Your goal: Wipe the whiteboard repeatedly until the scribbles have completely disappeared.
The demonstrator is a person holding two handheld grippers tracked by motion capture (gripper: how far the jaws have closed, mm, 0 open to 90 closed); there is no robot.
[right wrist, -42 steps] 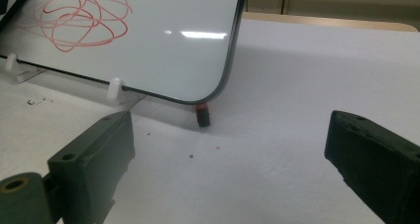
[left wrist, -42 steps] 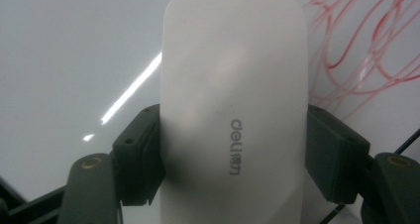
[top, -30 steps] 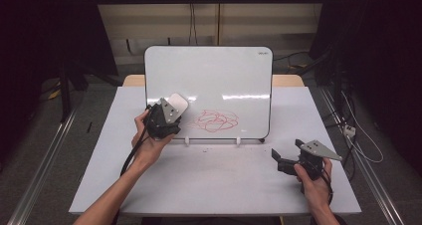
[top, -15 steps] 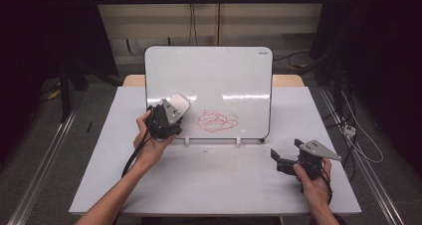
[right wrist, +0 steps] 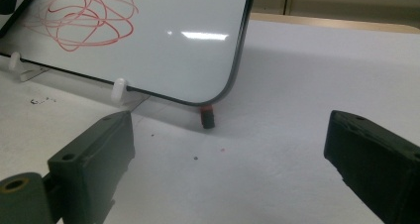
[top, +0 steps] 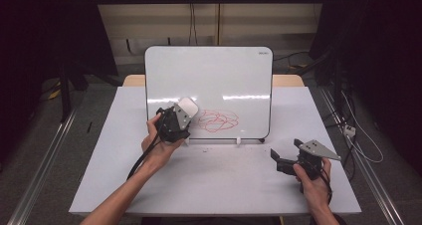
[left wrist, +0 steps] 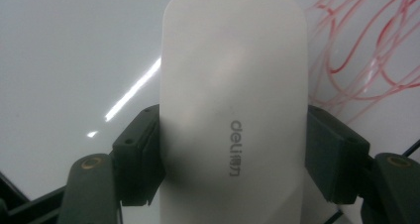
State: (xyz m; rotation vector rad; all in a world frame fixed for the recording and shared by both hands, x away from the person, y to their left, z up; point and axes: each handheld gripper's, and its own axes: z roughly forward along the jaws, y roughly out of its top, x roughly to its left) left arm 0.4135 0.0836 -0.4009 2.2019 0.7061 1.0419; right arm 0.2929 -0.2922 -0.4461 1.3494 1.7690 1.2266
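A white whiteboard (top: 209,80) stands upright at the middle of the table, with a red scribble (top: 218,120) on its lower part. My left gripper (top: 185,110) is shut on a white eraser (top: 188,106), held against the board just left of the scribble. In the left gripper view the eraser (left wrist: 233,110) sits between both jaws, and the scribble (left wrist: 366,50) is at the upper right. My right gripper (top: 287,150) rests open near the table's front right, below the board's right corner. Nothing is between its jaws (right wrist: 233,159), which face the board (right wrist: 188,30).
The board leans on small white pegs (right wrist: 119,89). A small red and black piece (right wrist: 206,116) lies under its lower right corner. The white table (top: 219,185) has bare room in front of the board. Cables (top: 358,145) run along the floor at the right.
My left gripper has shifted slightly to the right with the eraser, closer to the scribble. The right gripper has stayed where it was.
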